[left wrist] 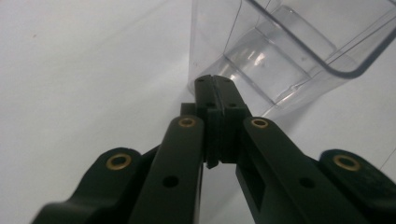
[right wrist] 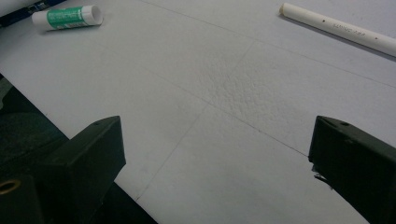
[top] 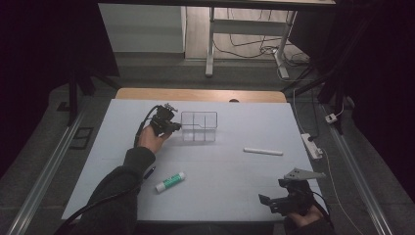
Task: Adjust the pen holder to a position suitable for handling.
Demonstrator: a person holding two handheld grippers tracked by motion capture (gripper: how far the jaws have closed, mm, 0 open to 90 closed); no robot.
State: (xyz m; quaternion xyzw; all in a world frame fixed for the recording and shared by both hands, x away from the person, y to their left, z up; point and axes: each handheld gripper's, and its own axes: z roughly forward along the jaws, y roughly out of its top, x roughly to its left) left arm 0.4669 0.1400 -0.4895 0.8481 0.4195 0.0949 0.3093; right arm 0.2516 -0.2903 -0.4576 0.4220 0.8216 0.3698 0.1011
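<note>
I keep the left tongs (left wrist: pixel 215 88) clenched empty, tips against the clear organizer (top: pixel 199 126) at the surface's (top: pixel 220 196) far middle, likely to nudge it. The right tongs (right wrist: pixel 215 154) rest released, waiting.

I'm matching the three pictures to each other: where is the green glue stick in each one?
High view: glue stick lies lower centre-left, near the person's left sleeve.
Left gripper view: not in it.
Right gripper view: top left corner.
Shared landmark: the white tube.
</note>
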